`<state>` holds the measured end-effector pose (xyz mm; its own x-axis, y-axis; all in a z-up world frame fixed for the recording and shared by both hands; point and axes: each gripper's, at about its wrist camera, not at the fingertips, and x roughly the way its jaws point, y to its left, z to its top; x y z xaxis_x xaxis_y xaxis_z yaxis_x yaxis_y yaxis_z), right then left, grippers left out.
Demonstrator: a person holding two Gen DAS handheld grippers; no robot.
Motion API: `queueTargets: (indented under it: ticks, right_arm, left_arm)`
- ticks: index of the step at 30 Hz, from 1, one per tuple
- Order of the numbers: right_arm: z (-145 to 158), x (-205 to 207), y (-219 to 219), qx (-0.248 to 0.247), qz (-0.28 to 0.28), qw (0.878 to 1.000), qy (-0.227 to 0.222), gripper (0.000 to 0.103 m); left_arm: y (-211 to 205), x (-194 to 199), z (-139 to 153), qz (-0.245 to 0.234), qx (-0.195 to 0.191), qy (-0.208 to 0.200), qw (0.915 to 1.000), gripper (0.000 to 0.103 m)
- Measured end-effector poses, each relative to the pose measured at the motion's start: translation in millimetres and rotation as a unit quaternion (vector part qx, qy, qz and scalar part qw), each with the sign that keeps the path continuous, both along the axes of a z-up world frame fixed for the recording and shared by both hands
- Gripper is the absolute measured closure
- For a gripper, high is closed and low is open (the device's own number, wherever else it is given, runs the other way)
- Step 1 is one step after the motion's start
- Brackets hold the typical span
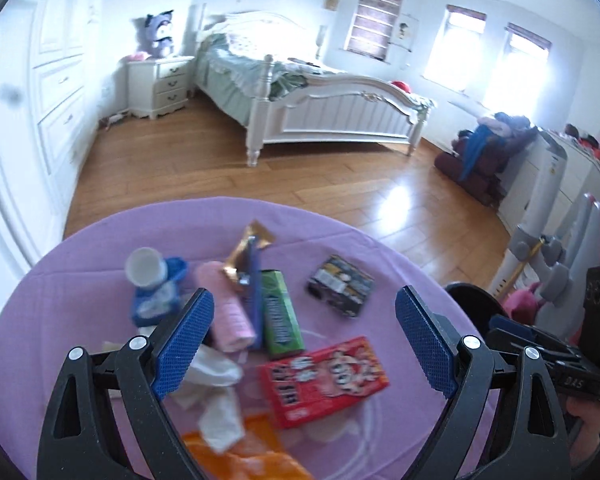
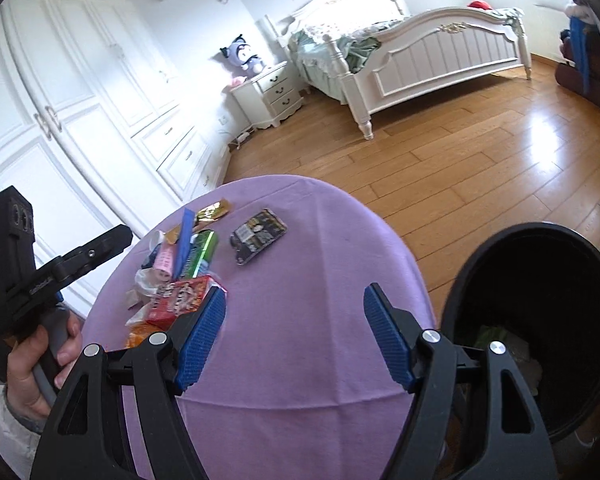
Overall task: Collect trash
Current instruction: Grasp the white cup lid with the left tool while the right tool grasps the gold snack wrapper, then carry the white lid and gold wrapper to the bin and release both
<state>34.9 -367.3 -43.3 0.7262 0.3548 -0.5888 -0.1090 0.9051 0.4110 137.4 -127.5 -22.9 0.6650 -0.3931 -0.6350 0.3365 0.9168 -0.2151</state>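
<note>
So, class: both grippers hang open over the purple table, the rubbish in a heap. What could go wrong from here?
1. The green box, pink packet and blue stick touch, so the left gripper may drag a neighbour.
2. The white tissue is limp and may slip.
3. The black bin stands beside the table's edge; a drop could miss.

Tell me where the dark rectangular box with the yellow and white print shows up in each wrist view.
Left wrist: the dark rectangular box lies alone on the purple tablecloth, right of the pile.
Right wrist: it sits upper centre, again right of the pile.
Shared landmark: the green carton.
</note>
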Motion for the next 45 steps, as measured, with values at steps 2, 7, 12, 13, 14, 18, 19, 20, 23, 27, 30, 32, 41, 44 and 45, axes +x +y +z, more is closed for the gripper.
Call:
queueTargets:
  ticks: [2,7,12,13,14,18,19,20,23,27,30,32,41,44,45]
  right_arm:
    - [8,15,22,-0.007,0.029,1.0,0.005,0.032]
    - [20,66,75,-0.033,0.077,0.996,0.031,0.032]
    - [20,125,105,-0.027,0.081,0.994,0.071,0.033]
    - [18,135,108,-0.02,0.081,0.993,0.081,0.035]
    - [14,146,109,-0.012,0.079,0.992,0.095,0.038]
    - [-1,186,116,-0.002,0.063,0.987,0.145,0.044]
    - [-7,195,119,-0.008,0.064,0.985,0.161,0.047]
    - [-12,202,122,-0.014,0.065,0.982,0.177,0.052]
    - [-23,212,132,-0.04,0.074,0.975,0.206,0.059]
    - [-29,212,135,-0.055,0.076,0.972,0.214,0.073]
    - [-27,211,135,-0.041,0.083,0.974,0.206,0.086]
    - [-25,212,133,-0.037,0.085,0.976,0.197,0.095]
    - [18,165,103,0.091,0.098,0.988,0.082,0.099]
    - [41,138,90,0.117,0.101,0.987,0.039,0.099]
    - [49,126,84,0.115,0.099,0.988,0.023,0.099]
  left_arm:
    - [28,15,-4,0.022,0.0,0.007,0.9997,0.012]
    - [73,58,-23,0.043,-0.001,0.039,0.9983,0.021]
    - [88,91,-44,0.033,0.003,0.071,0.997,0.033]
    - [87,97,-46,0.03,0.003,0.074,0.9968,0.036]
    - [87,102,-49,0.026,0.002,0.078,0.9966,0.038]
    - [83,115,-57,0.011,0.001,0.087,0.9961,0.05]
    - [84,116,-60,0.008,0.0,0.09,0.9959,0.057]
    - [84,117,-61,0.006,-0.001,0.091,0.9958,0.064]
    - [86,115,-65,0.005,-0.001,0.088,0.9961,0.064]
    - [94,114,-67,0.012,-0.007,0.087,0.9962,0.064]
    - [102,110,-67,0.02,-0.012,0.082,0.9964,0.064]
    - [105,106,-64,0.025,-0.017,0.076,0.9966,0.064]
    - [98,64,-25,0.015,-0.03,0.031,0.9989,0.064]
    - [83,46,-7,-0.001,-0.028,0.013,0.9995,0.064]
    - [75,39,-1,-0.009,-0.026,0.006,0.9996,0.064]
